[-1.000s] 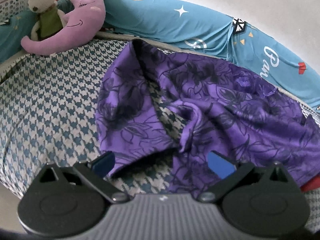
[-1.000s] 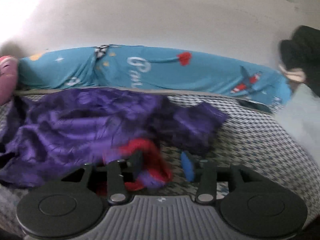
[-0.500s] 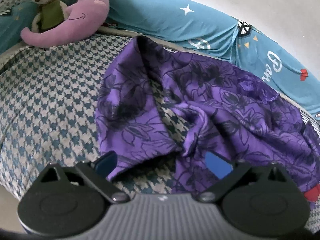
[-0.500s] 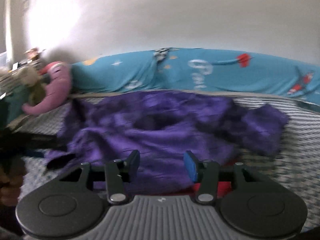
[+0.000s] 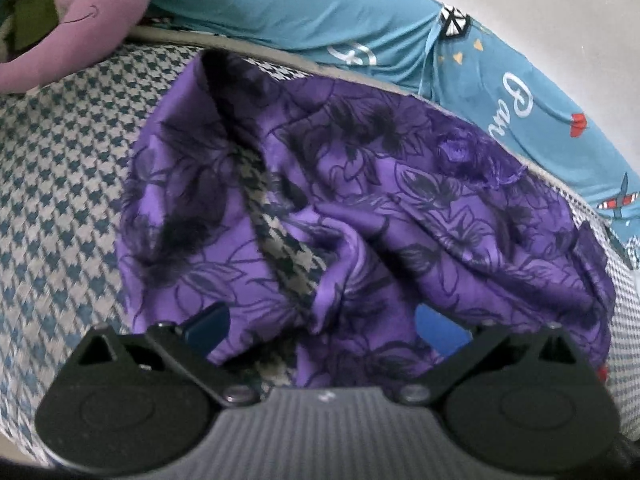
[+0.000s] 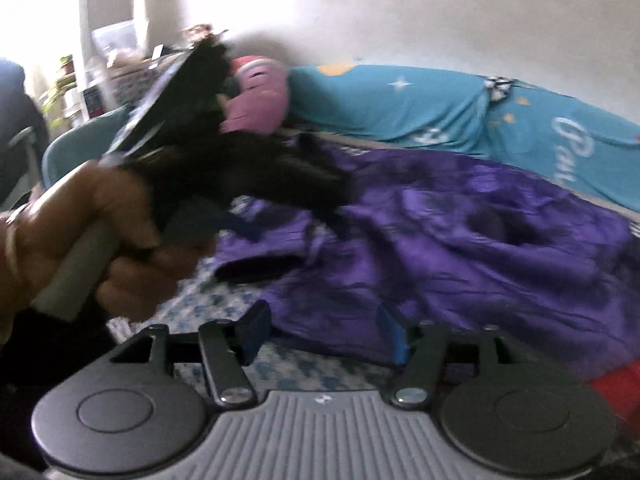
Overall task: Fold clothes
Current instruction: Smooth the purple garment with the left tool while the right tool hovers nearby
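Purple floral shirt (image 5: pixel 360 208) lies rumpled on checked bedding (image 5: pixel 60 184); 2 claws, left (image 5: pixel 320 320) and right (image 6: pixel 324 332), spread empty at its 6 o'clock edge, likely gripping next.

The left wrist picture is soft daylight, not too bright; the purple flowered garment (image 5: pixel 360 208) looks mostly sharp, but the checked bed cover (image 5: pixel 60 184) smears near the left edge; deep folds in the cloth are dark with shadow. The right wrist picture is much blurrier; the hand (image 6: pixel 80 240) holding the other gripper is a fuzzy dark smear; strong white light pours in from the top left and washes out the wall (image 6: pixel 360 8) there. Both pictures bend like a bowl, and the corners go black.
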A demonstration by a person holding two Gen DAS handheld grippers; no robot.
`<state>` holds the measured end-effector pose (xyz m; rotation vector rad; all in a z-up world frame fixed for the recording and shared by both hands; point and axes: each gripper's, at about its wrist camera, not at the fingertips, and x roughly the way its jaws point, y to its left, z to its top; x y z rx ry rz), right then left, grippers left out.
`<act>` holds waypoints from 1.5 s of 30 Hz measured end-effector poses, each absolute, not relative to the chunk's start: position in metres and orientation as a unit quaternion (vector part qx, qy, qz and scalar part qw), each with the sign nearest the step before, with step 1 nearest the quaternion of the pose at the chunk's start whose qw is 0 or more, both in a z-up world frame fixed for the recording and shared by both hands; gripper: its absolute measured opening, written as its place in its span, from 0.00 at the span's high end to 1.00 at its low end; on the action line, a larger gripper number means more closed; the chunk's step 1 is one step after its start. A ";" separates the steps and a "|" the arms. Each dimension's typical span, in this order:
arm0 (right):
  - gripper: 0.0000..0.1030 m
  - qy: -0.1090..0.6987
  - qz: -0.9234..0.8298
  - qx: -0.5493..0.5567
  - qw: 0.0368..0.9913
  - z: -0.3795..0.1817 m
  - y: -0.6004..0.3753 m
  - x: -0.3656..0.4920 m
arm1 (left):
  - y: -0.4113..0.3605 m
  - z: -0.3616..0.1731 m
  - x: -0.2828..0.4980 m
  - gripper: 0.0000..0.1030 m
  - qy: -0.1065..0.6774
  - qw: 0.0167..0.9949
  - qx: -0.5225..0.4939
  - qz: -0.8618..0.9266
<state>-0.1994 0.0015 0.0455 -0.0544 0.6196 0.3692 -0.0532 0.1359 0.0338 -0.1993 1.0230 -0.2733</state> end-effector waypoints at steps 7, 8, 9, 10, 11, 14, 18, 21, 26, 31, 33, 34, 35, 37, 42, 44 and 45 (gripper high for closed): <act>0.34 0.308 0.206 -0.037 0.928 0.029 0.029 -0.186 | 0.134 0.028 -0.029 0.00 0.511 0.839 -0.107 -0.155; 0.34 0.308 0.208 -0.038 0.928 0.028 0.032 -0.184 | 0.133 0.027 -0.027 0.00 0.513 0.837 -0.106 -0.158; 0.33 0.308 0.209 -0.039 0.927 0.026 0.035 -0.182 | 0.132 0.027 -0.024 0.00 0.514 0.836 -0.105 -0.160; 0.33 0.308 0.212 -0.040 0.927 0.024 0.038 -0.180 | 0.130 0.026 -0.022 0.00 0.516 0.835 -0.102 -0.164; 0.33 0.309 0.211 -0.044 0.926 0.022 0.040 -0.179 | 0.128 0.025 -0.020 0.00 0.517 0.834 -0.098 -0.168; 0.33 0.309 0.203 -0.059 0.927 0.017 0.048 -0.174 | 0.120 0.022 -0.013 0.00 0.521 0.829 -0.092 -0.180; 0.33 0.312 0.197 -0.068 0.927 0.011 0.052 -0.169 | 0.109 0.017 -0.006 0.00 0.528 0.819 -0.083 -0.210; 0.33 0.314 0.197 -0.071 0.926 0.006 0.054 -0.166 | 0.103 0.012 0.000 0.00 0.531 0.818 -0.069 -0.212; 0.36 0.320 0.189 -0.084 0.925 -0.003 0.059 -0.159 | 0.098 0.004 0.010 0.03 0.535 0.819 -0.057 -0.201; 0.57 0.334 0.175 -0.071 0.923 -0.008 0.055 -0.150 | 0.095 0.004 0.014 0.22 0.522 0.831 -0.047 -0.189; 0.76 0.335 0.177 -0.064 0.923 -0.007 0.055 -0.148 | 0.095 0.005 0.012 0.41 0.511 0.838 -0.045 -0.184; 0.78 0.333 0.176 -0.061 0.924 -0.006 0.054 -0.147 | 0.094 0.005 0.011 0.51 0.506 0.842 -0.044 -0.182; 0.81 0.331 0.175 -0.057 0.925 -0.005 0.052 -0.147 | 0.095 0.006 0.010 0.54 0.500 0.846 -0.045 -0.181; 0.85 0.330 0.176 -0.042 0.926 -0.003 0.049 -0.146 | 0.096 0.008 0.007 0.66 0.488 0.854 -0.047 -0.175; 0.87 0.319 0.209 -0.002 0.925 0.008 0.044 -0.146 | 0.110 0.027 -0.005 0.72 0.434 0.891 -0.026 -0.131; 0.88 0.315 0.231 0.013 0.920 0.012 0.047 -0.147 | 0.116 0.034 -0.010 0.72 0.414 0.903 -0.016 -0.113; 0.88 0.313 0.242 0.020 0.918 0.013 0.048 -0.147 | 0.119 0.036 -0.012 0.72 0.408 0.907 -0.012 -0.105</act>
